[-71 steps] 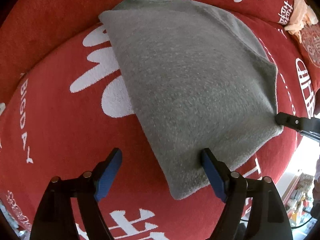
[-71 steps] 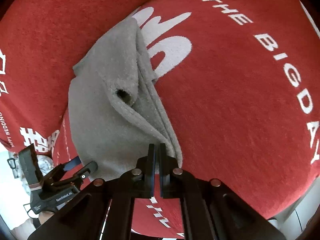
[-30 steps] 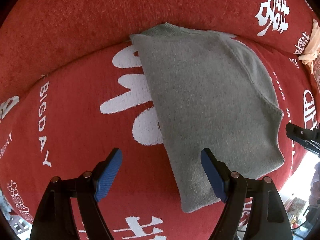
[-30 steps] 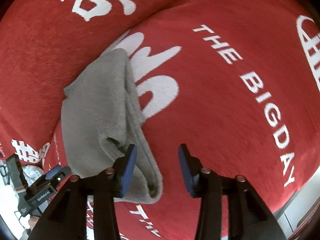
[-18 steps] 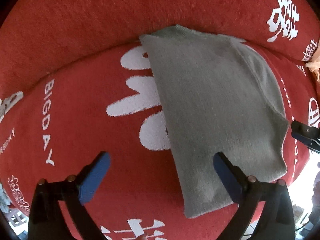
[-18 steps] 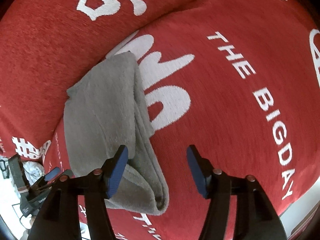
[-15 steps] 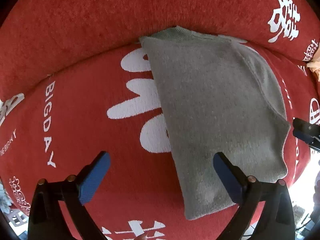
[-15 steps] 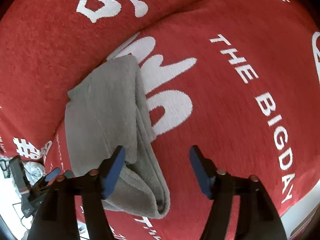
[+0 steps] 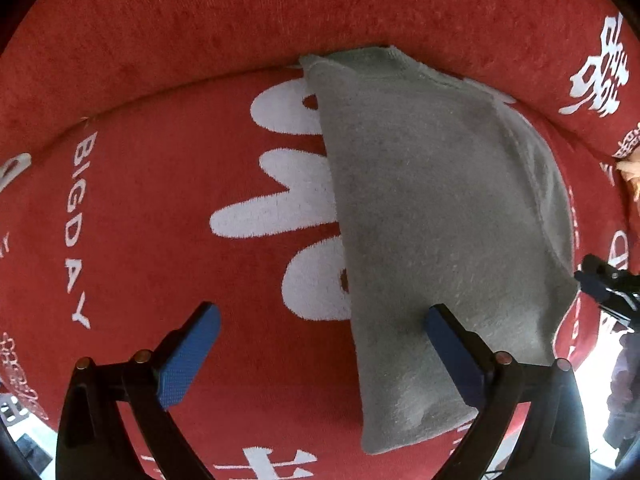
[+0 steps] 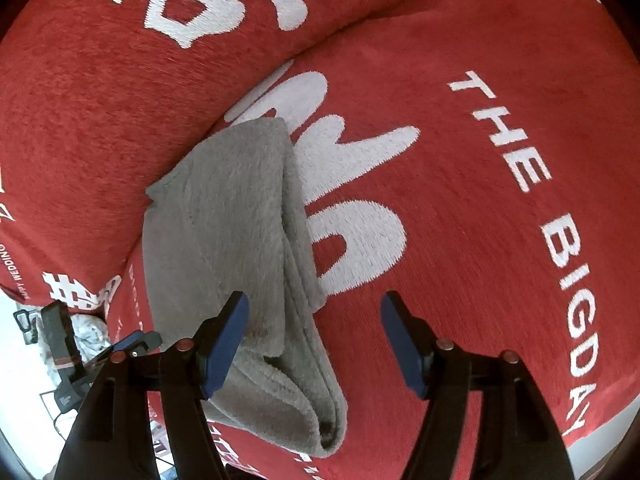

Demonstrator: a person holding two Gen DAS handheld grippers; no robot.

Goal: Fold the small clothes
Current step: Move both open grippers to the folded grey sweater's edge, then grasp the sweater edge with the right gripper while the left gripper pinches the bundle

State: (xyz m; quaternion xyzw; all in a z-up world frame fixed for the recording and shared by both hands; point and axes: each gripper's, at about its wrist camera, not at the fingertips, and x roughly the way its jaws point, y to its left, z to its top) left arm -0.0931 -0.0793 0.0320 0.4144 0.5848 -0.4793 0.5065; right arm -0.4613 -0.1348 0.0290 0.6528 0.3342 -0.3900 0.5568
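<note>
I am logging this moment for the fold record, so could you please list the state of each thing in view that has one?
Grey garment: folded into a stacked bundle, lying flat on the cover, held by neither gripper.
Left gripper: open, empty, one finger over the garment's near edge.
Right gripper: open, empty, straddling the garment's layered side.
Red cover: spread under the garment, white print partly hidden by it.
</note>
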